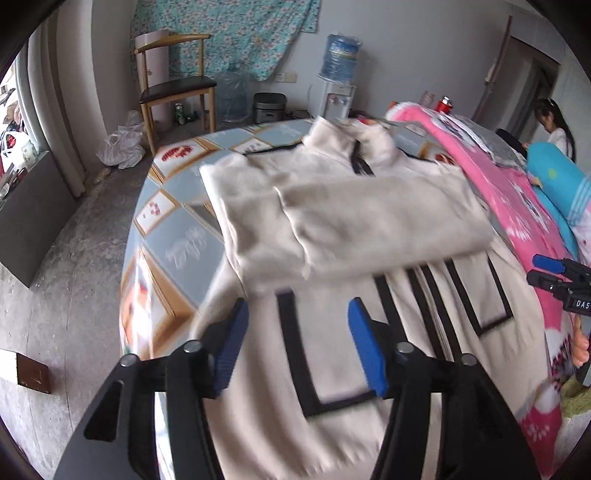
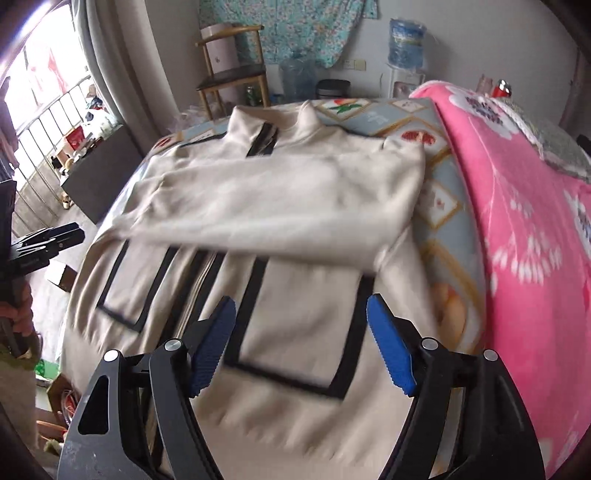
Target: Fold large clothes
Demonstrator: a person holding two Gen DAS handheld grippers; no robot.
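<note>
The cream zip jacket lies flat on the patterned bed sheet (sleeves crossed over its chest), beside a pink blanket. The left gripper and right gripper hover over its hem, jaws apart, empty.

The jacket was cream with black rectangle outlines and black trim at the zip. The bed sheet under it was pale blue-grey with tan-framed picture squares. Along the bed's right edge sat a hot pink blanket with white flowers. The gripper pads were bright blue on black. A teal floral cloth hung on the wall.
</note>
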